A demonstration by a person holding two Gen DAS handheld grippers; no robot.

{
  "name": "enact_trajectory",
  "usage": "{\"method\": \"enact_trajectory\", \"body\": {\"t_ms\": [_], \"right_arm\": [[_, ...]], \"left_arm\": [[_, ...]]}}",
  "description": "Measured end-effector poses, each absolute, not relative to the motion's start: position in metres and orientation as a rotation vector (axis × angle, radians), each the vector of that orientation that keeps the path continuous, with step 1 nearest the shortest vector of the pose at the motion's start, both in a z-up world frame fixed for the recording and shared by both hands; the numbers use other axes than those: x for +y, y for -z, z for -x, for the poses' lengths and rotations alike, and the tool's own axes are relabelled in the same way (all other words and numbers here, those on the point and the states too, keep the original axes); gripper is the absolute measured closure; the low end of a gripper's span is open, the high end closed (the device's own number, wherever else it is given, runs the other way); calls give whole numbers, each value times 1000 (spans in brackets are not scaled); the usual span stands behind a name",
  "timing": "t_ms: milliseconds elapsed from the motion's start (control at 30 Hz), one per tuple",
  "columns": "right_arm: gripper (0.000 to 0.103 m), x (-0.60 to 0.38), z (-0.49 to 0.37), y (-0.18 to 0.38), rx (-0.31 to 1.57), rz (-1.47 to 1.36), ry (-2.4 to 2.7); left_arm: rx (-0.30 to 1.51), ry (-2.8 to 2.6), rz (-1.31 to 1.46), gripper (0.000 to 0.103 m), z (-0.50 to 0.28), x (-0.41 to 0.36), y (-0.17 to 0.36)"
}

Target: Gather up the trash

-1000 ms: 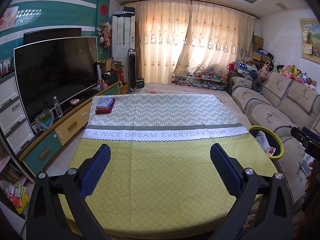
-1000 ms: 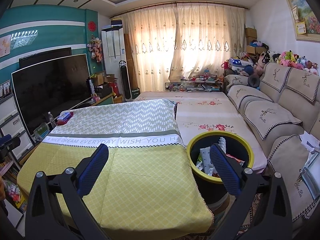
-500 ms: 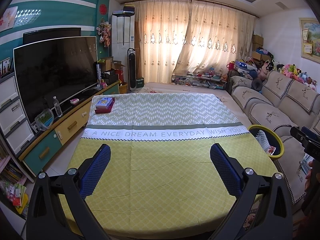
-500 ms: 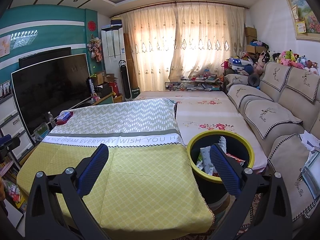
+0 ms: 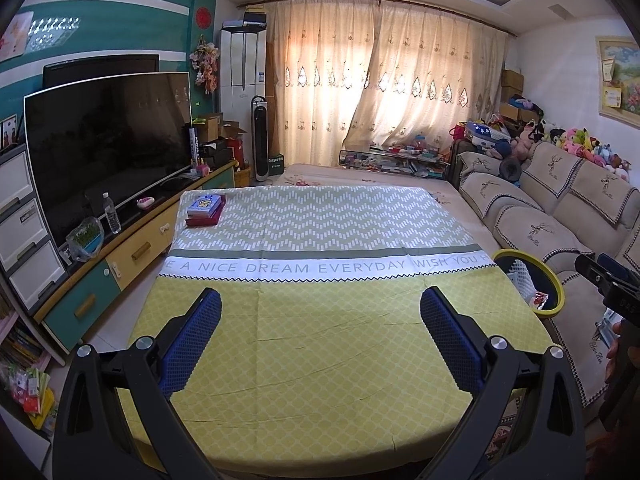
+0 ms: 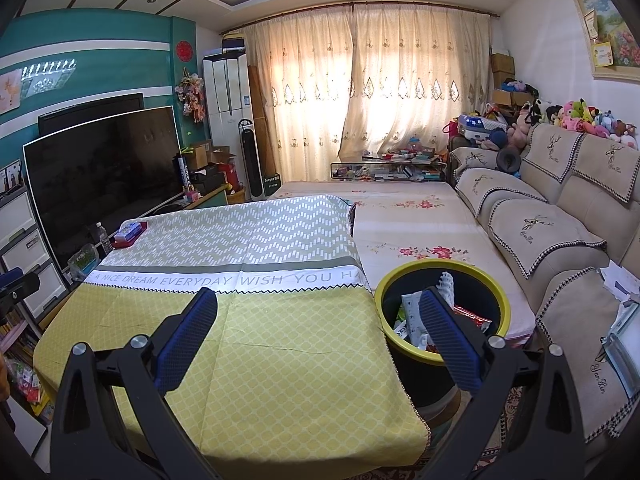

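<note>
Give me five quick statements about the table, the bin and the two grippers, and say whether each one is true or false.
1. The left gripper is open and holds nothing. True.
2. The right gripper is shut on a wrapper. False: its fingers are spread wide with nothing between them.
3. The yellow-rimmed bin stands on the tablecloth. False: it stands on the floor beside the table's right edge.
4. The bin already has trash in it. True.
5. Loose wrappers litter the tablecloth. False: only a stack of books sits on it, at the far left corner.
</note>
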State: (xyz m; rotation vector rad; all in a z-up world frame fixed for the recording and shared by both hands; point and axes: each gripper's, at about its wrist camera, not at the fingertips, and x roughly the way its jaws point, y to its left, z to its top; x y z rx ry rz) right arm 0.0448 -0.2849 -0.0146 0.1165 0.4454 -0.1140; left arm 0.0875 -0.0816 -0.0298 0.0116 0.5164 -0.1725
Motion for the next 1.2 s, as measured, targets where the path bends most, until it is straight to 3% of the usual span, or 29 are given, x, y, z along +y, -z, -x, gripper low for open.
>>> {"method": "enact_trajectory", "body": {"t_ms": [967,1200], "right_arm": [[7,-282,-53,24,467,-117,104],[7,-278,-79,29,493,-95,101]], "left_arm": [[548,196,30,5,-98,-80,37],[595,177,12,5,-144,-76,45]]}}
